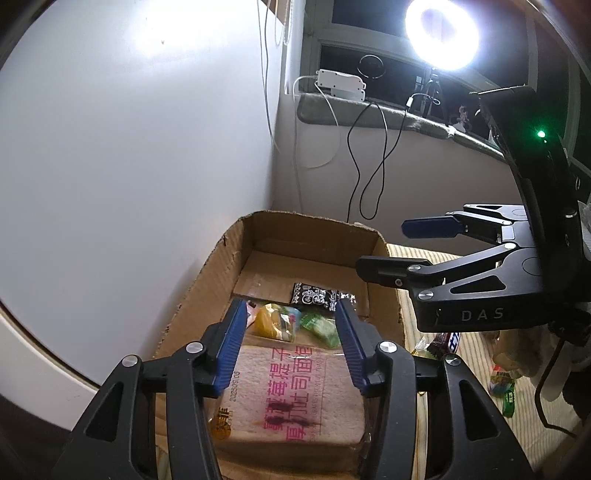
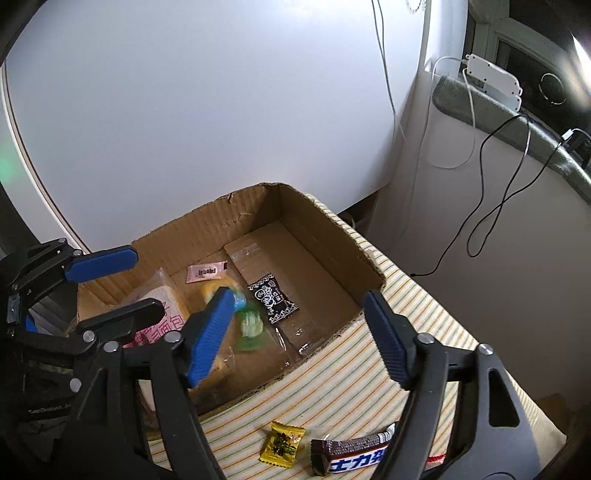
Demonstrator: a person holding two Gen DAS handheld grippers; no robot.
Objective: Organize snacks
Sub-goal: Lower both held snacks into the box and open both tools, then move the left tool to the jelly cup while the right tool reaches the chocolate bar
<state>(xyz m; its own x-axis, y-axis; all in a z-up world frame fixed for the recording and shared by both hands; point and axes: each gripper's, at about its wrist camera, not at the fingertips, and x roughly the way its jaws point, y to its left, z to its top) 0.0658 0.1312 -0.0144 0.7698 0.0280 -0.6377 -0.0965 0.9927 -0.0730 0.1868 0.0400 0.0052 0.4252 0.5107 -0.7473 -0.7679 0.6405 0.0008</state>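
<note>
An open cardboard box (image 1: 218, 273) (image 2: 332, 236) stands on a striped cloth against the wall. Inside lie a packet of sliced bread with pink print (image 1: 295, 391) (image 2: 159, 314), a black snack packet (image 1: 314, 293) (image 2: 273, 297), a pink sachet (image 2: 207, 273), a green packet (image 1: 321, 326) (image 2: 251, 326) and a yellow one (image 1: 269, 319). My left gripper (image 1: 291, 347) (image 2: 122, 284) is open above the bread, empty. My right gripper (image 2: 295, 336) (image 1: 391, 247) is open over the box's near edge, empty. The green packet looks blurred in the right wrist view.
On the cloth (image 2: 332, 373) in front of the box lie a yellow candy (image 2: 282, 443) and a chocolate bar (image 2: 351, 452). More wrapped snacks (image 1: 504, 384) lie to the right of the box. Cables (image 1: 373, 155) hang down the wall below a windowsill. A ring light (image 1: 441, 33) glares.
</note>
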